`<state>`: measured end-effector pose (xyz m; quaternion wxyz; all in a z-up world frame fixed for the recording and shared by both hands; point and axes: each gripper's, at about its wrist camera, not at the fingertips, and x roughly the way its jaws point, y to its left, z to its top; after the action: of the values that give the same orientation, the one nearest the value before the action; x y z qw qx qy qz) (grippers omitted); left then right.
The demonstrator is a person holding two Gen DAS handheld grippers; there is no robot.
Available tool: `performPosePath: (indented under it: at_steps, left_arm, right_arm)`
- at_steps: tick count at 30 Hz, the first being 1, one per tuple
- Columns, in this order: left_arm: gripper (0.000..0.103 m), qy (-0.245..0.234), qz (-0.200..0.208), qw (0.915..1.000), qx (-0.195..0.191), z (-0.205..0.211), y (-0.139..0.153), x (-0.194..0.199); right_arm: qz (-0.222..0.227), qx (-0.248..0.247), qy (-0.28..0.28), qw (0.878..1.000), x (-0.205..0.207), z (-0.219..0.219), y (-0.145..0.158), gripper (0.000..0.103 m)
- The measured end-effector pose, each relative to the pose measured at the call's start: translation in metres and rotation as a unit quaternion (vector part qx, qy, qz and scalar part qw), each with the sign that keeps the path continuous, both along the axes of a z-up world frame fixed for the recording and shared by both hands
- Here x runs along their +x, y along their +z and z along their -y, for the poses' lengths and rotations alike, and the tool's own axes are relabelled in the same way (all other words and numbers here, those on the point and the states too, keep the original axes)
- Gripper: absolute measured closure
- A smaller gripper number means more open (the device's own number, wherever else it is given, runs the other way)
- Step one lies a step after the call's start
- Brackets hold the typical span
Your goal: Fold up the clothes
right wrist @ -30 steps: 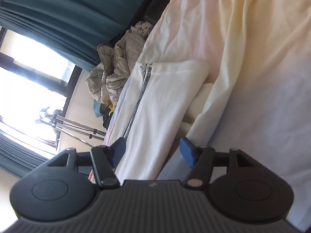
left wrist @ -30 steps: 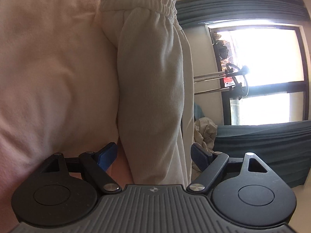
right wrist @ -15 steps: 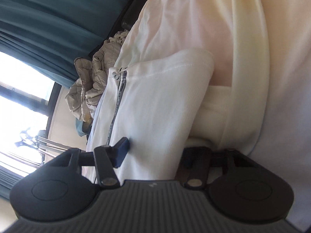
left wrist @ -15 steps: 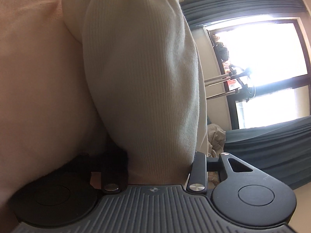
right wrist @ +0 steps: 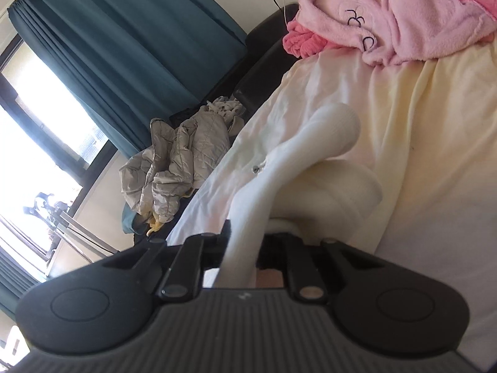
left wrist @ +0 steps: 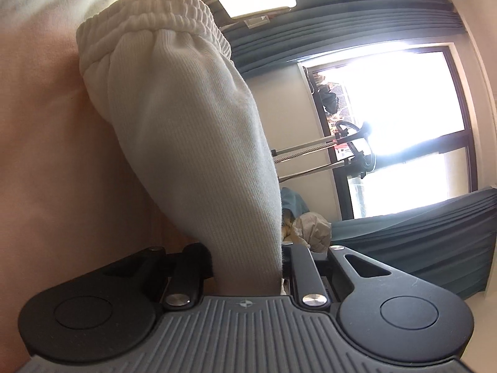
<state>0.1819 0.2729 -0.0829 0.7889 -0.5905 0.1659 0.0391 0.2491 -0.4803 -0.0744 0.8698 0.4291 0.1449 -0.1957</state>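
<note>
1. My left gripper (left wrist: 248, 264) has a fold of the white garment (left wrist: 192, 143) between its jaws, which are closing on it; the cloth is pinched where it enters them.
2. My right gripper (right wrist: 245, 248) is also closing, with a rolled edge of the same pale cloth (right wrist: 298, 161) bunched between its jaws.
3. The garment lies on the bed (right wrist: 435, 161) and rises off the cream sheet towards both grippers.
4. In the left wrist view I see a ribbed knit with a gathered elastic band (left wrist: 149, 15) at the far end. I judge it soft, limp and light, thick enough to bunch rather than crease sharply.
5. It should not slip much, since the knit has texture. The risk is catching only one layer and leaving the one beneath behind.
6. I would hold at edges or corners, both grippers on the same edge and well apart, so the cloth hangs flat between them.
7. A small metal piece, likely a zip pull (right wrist: 256, 168), shows in the right wrist view. I would keep the jaws off it.
8. Count: two grippers and one white garment in hand, as far as I can tell. A pink fleece (right wrist: 388, 21) lies further up the bed and a grey crumpled heap (right wrist: 174, 168) lies beside the bed. Whether either holds several items I cannot say.
</note>
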Motion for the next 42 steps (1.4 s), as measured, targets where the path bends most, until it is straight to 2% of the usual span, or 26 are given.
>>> performPosePath:
  at_steps: [5, 11, 15, 19, 22, 23, 26, 30, 33, 35, 39, 42]
  left_arm:
    - [0.083, -0.038, -0.017, 0.9991, -0.008, -0.011, 0.005, -0.034]
    - [0.082, -0.062, -0.048, 0.9955, 0.054, -0.003, 0.016, -0.06]
    - [0.079, -0.075, -0.063, 0.9898, 0.104, 0.007, 0.018, -0.059]
    - [0.069, -0.083, -0.074, 0.9832, 0.145, 0.014, 0.021, -0.069]
    - [0.049, -0.084, -0.077, 0.9777, 0.176, 0.025, 0.03, -0.081]
    - [0.045, -0.085, -0.077, 0.9751, 0.19, 0.031, 0.034, -0.084]
    - [0.042, -0.087, -0.079, 0.966, 0.23, 0.048, 0.046, -0.098]
    - [0.04, -0.082, -0.078, 0.9455, 0.305, 0.083, 0.065, -0.105]
    - [0.039, -0.068, -0.072, 0.9303, 0.353, 0.105, 0.073, -0.114]
    - [0.039, -0.058, -0.069, 0.9272, 0.363, 0.113, 0.074, -0.122]
    - [0.039, -0.039, -0.072, 0.9281, 0.363, 0.122, 0.071, -0.138]
    - [0.037, -0.037, -0.06, 0.9232, 0.378, 0.135, 0.073, -0.152]
  right_arm:
    - [-0.022, 0.021, 0.003, 1.0, -0.068, 0.005, 0.004, 0.09]
    - [-0.05, 0.094, -0.015, 0.994, -0.139, 0.017, -0.007, 0.09]
    - [-0.065, 0.146, -0.005, 0.987, -0.156, 0.028, -0.035, 0.09]
    - [-0.035, 0.206, -0.009, 0.978, -0.168, 0.037, -0.069, 0.088]
    - [-0.007, 0.259, -0.025, 0.966, -0.173, 0.041, -0.087, 0.082]
    - [-0.003, 0.262, -0.028, 0.965, -0.174, 0.041, -0.089, 0.081]
    - [0.008, 0.271, -0.035, 0.962, -0.176, 0.039, -0.094, 0.076]
    - [0.027, 0.292, -0.05, 0.955, -0.179, 0.041, -0.104, 0.07]
    - [0.038, 0.282, -0.054, 0.957, -0.176, 0.041, -0.107, 0.068]
    - [0.045, 0.274, -0.059, 0.959, -0.174, 0.041, -0.108, 0.067]
    - [0.056, 0.256, -0.071, 0.963, -0.169, 0.04, -0.107, 0.066]
    - [0.066, 0.248, -0.077, 0.964, -0.166, 0.041, -0.107, 0.066]
